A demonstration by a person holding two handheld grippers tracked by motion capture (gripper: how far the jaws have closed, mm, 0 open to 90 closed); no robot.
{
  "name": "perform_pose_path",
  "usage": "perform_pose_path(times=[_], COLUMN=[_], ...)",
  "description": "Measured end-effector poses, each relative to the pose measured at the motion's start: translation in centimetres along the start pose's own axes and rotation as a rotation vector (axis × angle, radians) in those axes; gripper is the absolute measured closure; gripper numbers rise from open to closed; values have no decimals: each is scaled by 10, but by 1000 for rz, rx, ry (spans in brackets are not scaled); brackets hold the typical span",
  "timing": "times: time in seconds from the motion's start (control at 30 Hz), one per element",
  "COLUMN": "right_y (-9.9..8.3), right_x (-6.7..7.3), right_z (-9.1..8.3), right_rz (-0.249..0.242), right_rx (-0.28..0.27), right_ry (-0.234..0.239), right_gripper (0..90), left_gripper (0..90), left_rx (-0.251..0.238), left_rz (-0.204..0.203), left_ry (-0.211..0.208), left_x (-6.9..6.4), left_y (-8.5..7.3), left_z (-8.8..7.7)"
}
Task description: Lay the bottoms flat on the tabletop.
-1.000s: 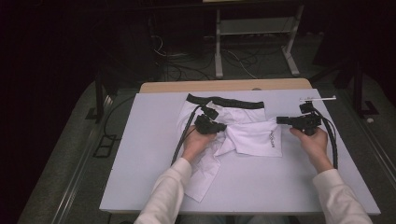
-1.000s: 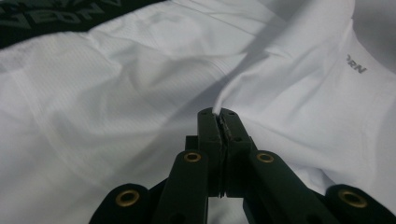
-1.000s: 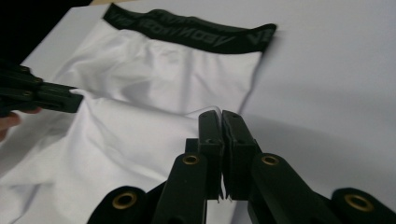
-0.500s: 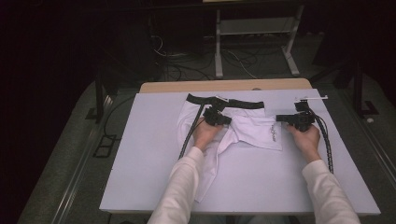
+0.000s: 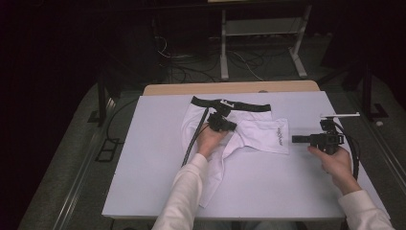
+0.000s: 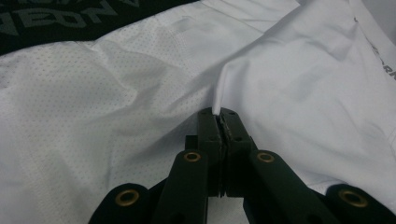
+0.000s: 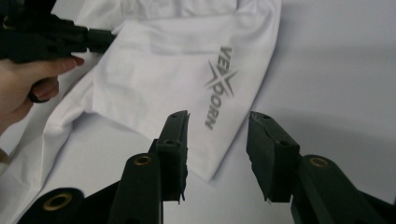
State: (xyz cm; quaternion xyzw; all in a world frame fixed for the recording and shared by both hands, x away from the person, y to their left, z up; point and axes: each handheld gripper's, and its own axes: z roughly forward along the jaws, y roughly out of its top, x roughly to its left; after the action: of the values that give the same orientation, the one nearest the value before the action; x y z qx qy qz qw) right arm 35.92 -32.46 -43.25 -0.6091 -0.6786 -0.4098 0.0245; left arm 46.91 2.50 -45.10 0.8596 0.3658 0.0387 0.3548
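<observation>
White shorts lie on the table, a fold pinched in the left gripper, while the right gripper, just opening, stands empty nearby.

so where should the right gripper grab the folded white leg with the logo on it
Probably the free hem corner of the folded leg, just below the logo. It lies flat on the table with bare surface around it, right ahead of the right gripper, whose jaws have just been opening with nothing between them. Come in low from the right edge. The left gripper already pinches a fold of the shorts.
</observation>
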Motion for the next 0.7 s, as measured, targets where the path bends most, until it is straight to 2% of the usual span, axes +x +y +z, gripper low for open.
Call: perform_pose_path(times=[0.3,0.43,0.47,0.53,0.6,0.7], right_y=[-13,-14,-14,-15,-15,-17], right_x=[5,13,15,19,24,28], right_z=[10,19,23,28,30,34], right_rz=[71,87,92,88,75,65], right_rx=[69,97,112,129,121,101], right_ry=[-34,-43,-59,-89,-113,-136], right_gripper=[479,472,468,460,460,518], left_gripper=[877,877,877,877,877,877], left_rx=[-7,-8,-7,-12,-12,-21], left_rz=[1,0,2,5,7,0], left_ry=[-4,-9,-9,-13,-16,-20], left_x=[1,2,2,1,1,1], left_y=[-4,-7,-7,-9,-10,-12], left_z=[-4,-5,-5,-5,-5,-5])
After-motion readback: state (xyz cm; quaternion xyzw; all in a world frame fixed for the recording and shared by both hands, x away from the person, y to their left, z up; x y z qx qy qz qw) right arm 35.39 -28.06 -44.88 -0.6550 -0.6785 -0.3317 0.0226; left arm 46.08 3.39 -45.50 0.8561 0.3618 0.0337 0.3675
